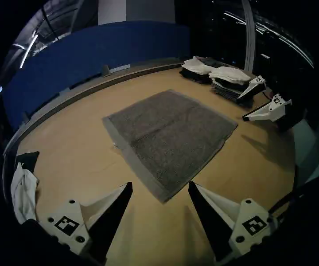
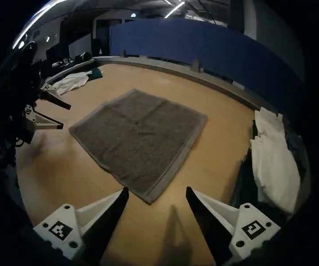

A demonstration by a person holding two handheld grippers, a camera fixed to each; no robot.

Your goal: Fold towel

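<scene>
No readable text, brand or number — none at all

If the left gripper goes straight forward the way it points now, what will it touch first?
Most likely the near corner of the flat grey terry towel on the light wooden table: it lies just ahead, between the fingertips of the open left gripper. Depth is unclear, so this is an estimate.

Dim scene, bright ceiling strips (image 2: 173,9), soft shadows, warped fisheye edges
</scene>
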